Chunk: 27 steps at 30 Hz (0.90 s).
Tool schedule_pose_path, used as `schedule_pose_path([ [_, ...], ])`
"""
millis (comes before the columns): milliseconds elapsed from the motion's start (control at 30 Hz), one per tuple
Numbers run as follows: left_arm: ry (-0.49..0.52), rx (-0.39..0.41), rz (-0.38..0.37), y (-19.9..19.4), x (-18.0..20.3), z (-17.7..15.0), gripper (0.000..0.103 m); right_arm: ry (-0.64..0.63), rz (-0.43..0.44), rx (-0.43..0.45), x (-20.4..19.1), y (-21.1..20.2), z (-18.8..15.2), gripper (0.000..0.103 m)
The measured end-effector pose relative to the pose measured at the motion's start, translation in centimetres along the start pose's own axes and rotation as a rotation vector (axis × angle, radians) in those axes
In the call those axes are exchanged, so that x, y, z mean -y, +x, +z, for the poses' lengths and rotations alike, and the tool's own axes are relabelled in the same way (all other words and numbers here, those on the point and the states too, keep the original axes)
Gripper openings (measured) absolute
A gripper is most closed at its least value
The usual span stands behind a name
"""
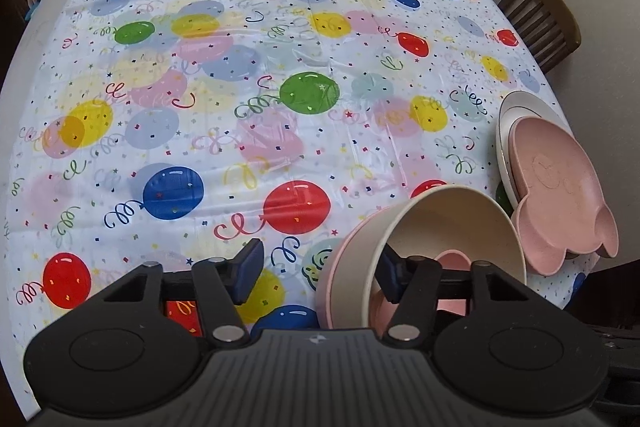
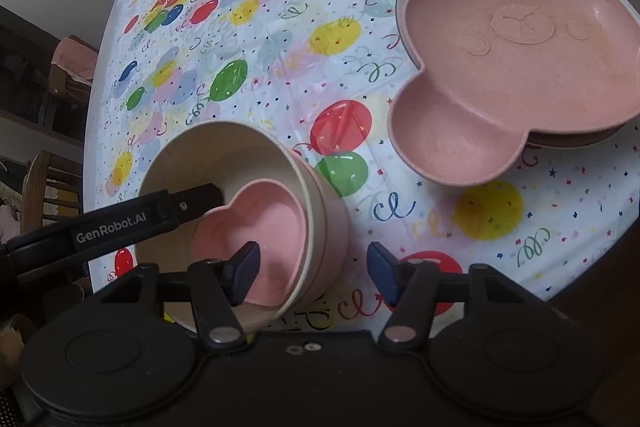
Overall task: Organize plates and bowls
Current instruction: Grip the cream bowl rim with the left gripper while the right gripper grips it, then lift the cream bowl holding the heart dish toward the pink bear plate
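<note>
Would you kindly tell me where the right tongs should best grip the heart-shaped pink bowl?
Probably its near rim: the heart-shaped pink bowl sits nested inside the cream bowl, so its sides are walled off. Come from above, one finger inside, one outside that rim.

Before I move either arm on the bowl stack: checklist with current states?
1. Left tongs open: ok.
2. One left finger inside cream bowl: ok.
3. Heart bowl nested in cream bowl: ok.
4. Right tongs open, straddling the bowl wall: ok.
5. Cream bowl seated level in pink bowl: cannot tell.
6. Bear plate resting on the other plates: ok.
</note>
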<state>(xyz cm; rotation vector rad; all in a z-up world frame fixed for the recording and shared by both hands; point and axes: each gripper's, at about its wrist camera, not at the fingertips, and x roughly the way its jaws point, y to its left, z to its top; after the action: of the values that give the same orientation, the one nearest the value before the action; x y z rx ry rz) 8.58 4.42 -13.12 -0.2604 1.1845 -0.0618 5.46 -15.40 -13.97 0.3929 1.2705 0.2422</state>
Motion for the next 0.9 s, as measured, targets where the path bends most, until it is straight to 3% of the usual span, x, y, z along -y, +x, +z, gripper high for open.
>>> schedule_pose_path([
  [167, -0.029, -0.020, -0.051, -0.1, 0.0, -0.1, 0.037, 0.001, 0.007, -0.016, -0.1, 0.3, -0.1, 0.041],
  [367, -0.037, -0.031, -0.077, -0.2, 0.2, -0.3, 0.026, 0.004, -0.008, -0.018, -0.2, 0.3, -0.1, 0.031],
  [900, -0.018, -0.040, -0.081, -1.7, 1.9, -0.4, 0.026, -0.017, -0.083, -0.009, -0.6, -1.0, -0.1, 0.021],
])
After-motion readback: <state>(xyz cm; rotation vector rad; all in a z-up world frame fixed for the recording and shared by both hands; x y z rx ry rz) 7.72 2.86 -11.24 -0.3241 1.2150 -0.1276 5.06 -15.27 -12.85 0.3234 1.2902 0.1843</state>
